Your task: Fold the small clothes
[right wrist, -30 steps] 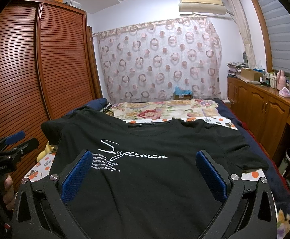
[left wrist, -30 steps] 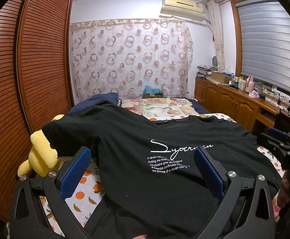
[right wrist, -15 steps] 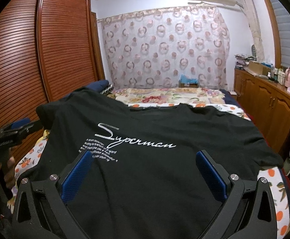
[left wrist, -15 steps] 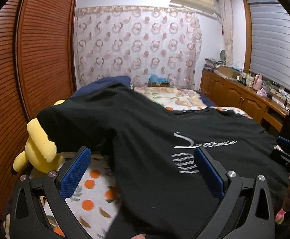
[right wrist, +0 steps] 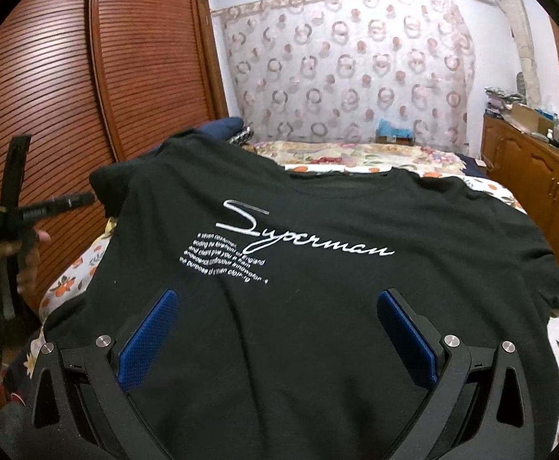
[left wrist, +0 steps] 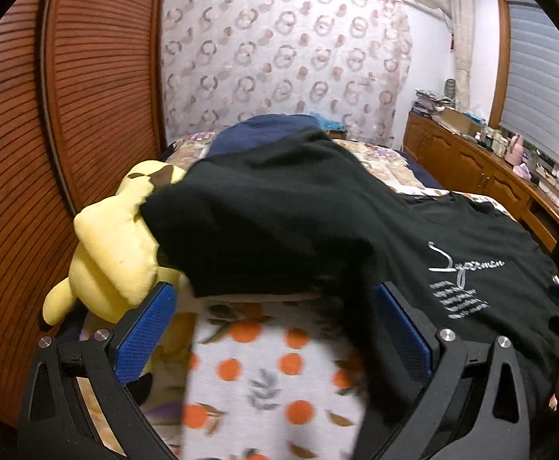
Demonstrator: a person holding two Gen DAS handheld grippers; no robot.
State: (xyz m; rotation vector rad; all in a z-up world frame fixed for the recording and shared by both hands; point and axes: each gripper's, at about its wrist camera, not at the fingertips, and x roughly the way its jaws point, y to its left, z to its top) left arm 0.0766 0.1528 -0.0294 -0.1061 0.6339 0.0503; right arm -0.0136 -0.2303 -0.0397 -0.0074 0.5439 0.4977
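Both grippers stand wide open and hold nothing: the left gripper (left wrist: 275,329) hangs over the near left part of the bed, with its blue pads (left wrist: 145,329) framing the orange-print sheet (left wrist: 264,379) and the loose left sleeve (left wrist: 264,230) of the black T-shirt (right wrist: 317,306), while the right gripper (right wrist: 279,329) hovers low above the shirt's lower front. The shirt lies face up across the bed, white lettering (right wrist: 291,245) showing, collar towards the far end and right sleeve spread near the bed's right edge. Its left sleeve is humped up and seems to rest against a yellow soft toy (left wrist: 114,253) by the wooden wardrobe doors (left wrist: 60,145). From here the likely trouble is that left side: if the left gripper closes on the bunched sleeve it may catch the toy or the sheet along with the cloth, and drag either into the fold. A pinch through several layers would also leave the fold lumpy. The left-wrist view is blurred, so how the sleeve's layers lie is hard to tell.
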